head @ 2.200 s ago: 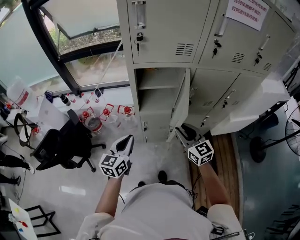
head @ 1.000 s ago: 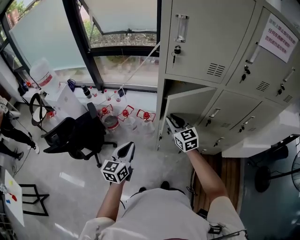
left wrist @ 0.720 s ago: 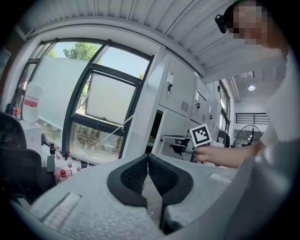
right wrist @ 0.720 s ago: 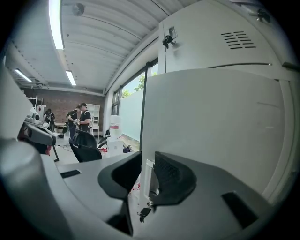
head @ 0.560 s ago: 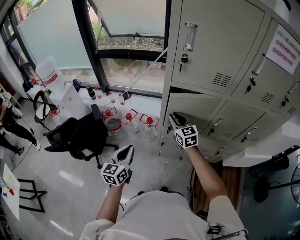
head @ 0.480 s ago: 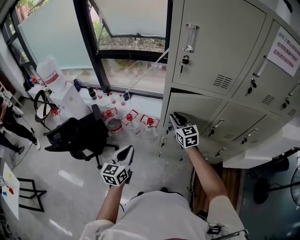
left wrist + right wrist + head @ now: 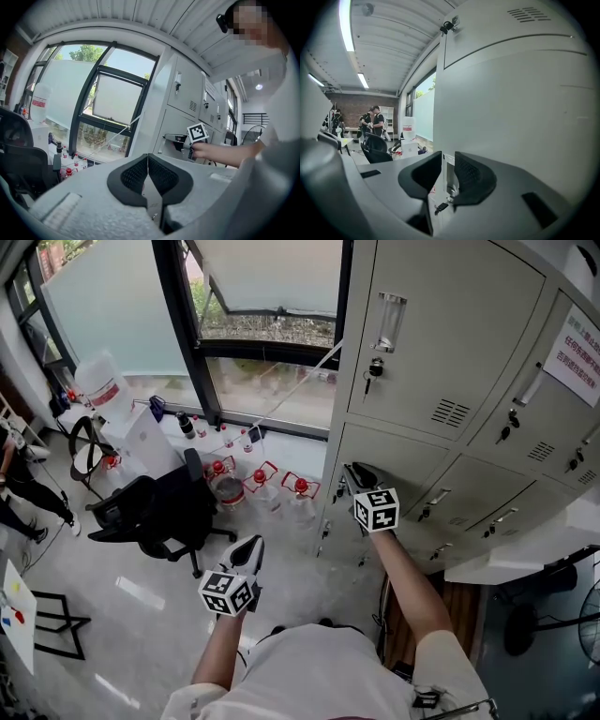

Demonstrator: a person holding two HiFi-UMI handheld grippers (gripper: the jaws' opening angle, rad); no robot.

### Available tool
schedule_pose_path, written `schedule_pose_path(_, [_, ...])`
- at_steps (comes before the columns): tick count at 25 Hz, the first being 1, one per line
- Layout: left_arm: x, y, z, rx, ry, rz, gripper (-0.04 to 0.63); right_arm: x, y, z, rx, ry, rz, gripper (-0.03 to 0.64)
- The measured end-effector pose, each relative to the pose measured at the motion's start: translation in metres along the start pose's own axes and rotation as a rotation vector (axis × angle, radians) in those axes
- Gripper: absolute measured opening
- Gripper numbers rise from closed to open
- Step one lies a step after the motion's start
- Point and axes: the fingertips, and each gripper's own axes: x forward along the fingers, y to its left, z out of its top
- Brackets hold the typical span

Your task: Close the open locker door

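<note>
The locker bank [image 7: 441,324] fills the right side. The lower locker door [image 7: 403,460] sits under the top left one and looks about flush to me, maybe a hair proud. My right gripper [image 7: 354,471] is right up against its left edge, half open, with the upright handle [image 7: 447,173] between the pads, which look pressed on it. A key [image 7: 440,206] dangles just below. So the door's dead ahead, and I'd say the last push goes straight in, away from me. My left gripper [image 7: 251,546] is closed on nothing, well off to the near left.
</note>
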Motion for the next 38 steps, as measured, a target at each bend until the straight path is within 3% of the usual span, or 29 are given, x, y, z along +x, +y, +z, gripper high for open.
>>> schedule_pose_path(10, [0.007, 0.002, -0.002, -0.003, 0.015, -0.016, 0.015, 0.003, -0.007, 0.001, 0.009, -0.019, -0.006, 0.055])
schedule_pose_path(18, [0.001, 0.002, 0.001, 0.011, 0.024, -0.066, 0.015, -0.016, -0.005, 0.007, 0.015, -0.024, -0.06, 0.057])
schedule_pose_path(32, [-0.026, -0.02, -0.01, 0.041, 0.059, -0.272, 0.015, -0.129, 0.036, -0.018, 0.024, 0.042, -0.232, 0.044])
schedule_pose_path(38, [-0.042, -0.024, -0.016, 0.052, 0.084, -0.337, 0.015, -0.184, 0.068, -0.028, 0.03, 0.022, -0.3, 0.023])
